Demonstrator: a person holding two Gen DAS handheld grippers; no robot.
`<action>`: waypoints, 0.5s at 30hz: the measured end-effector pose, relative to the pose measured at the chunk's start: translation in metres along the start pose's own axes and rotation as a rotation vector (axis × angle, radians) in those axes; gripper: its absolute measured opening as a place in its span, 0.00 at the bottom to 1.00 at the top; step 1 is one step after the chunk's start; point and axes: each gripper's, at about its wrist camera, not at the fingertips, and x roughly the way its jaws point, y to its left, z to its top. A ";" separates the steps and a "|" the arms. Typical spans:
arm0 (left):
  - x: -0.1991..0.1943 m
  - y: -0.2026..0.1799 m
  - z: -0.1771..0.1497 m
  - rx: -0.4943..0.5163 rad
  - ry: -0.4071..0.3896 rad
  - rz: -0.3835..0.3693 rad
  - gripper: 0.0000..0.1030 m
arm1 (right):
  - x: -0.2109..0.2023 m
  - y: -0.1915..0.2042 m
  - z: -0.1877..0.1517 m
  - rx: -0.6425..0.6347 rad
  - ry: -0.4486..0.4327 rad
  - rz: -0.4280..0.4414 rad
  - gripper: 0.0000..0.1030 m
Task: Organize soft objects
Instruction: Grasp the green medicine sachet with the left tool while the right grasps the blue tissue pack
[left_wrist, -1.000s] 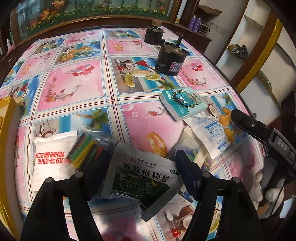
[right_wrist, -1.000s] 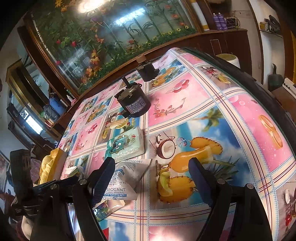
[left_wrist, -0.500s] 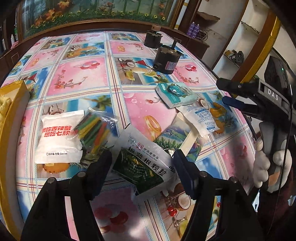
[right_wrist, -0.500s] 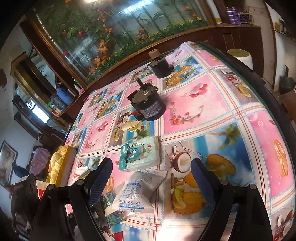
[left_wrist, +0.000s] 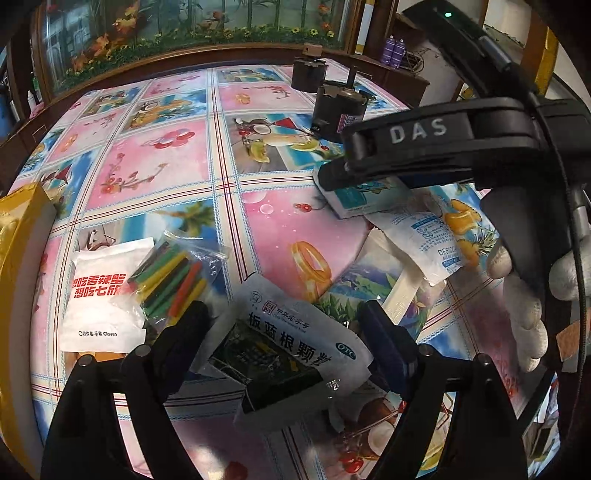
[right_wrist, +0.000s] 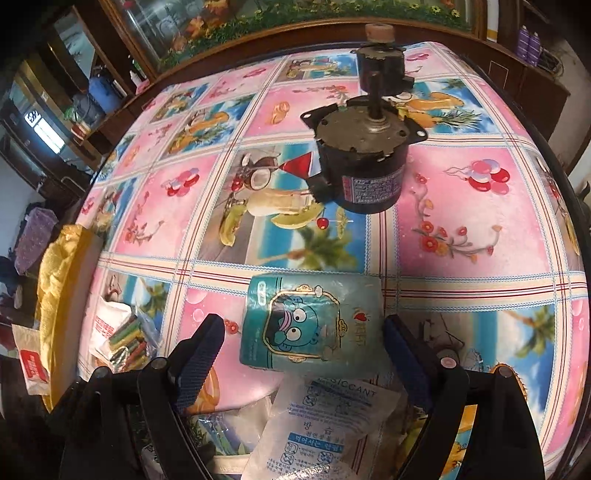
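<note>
- Right gripper: spread wide, holding nothing, straddling the teal tissue pack.
- Tissue pack: flat on the tablecloth, between the two fingertips, nearer the right-hand one; gap on the left side plain, contact on the right not clear.
- Seen from the left wrist: same gripper low over the pack, front edge of the pack hidden beneath it; gloved hand on the handle.
- Desiccant sachet: just nearer than the tissue pack, its top edge touching or slipped under the pack's near edge, lying between the right gripper's arms.
- Motor: upright, shaft up, beyond the pack and apart from it; a second, smaller one farther back.
- Left gripper: also wide, gripping nothing, flanking the medicine sachet that lies tilted between its fingers.
- Bag of coloured sticks: left of that sachet, overlapping the white glove packet.
- Yellow box: at the table's left edge.
</note>
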 end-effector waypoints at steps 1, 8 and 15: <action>-0.002 0.002 -0.001 0.004 -0.013 -0.004 0.54 | 0.004 0.003 0.000 -0.017 0.012 -0.019 0.87; -0.019 0.020 -0.003 -0.044 -0.054 -0.114 0.37 | -0.001 0.015 -0.009 -0.093 -0.013 -0.048 0.72; -0.062 0.038 -0.016 -0.122 -0.121 -0.159 0.37 | -0.052 0.027 -0.016 -0.117 -0.132 -0.007 0.72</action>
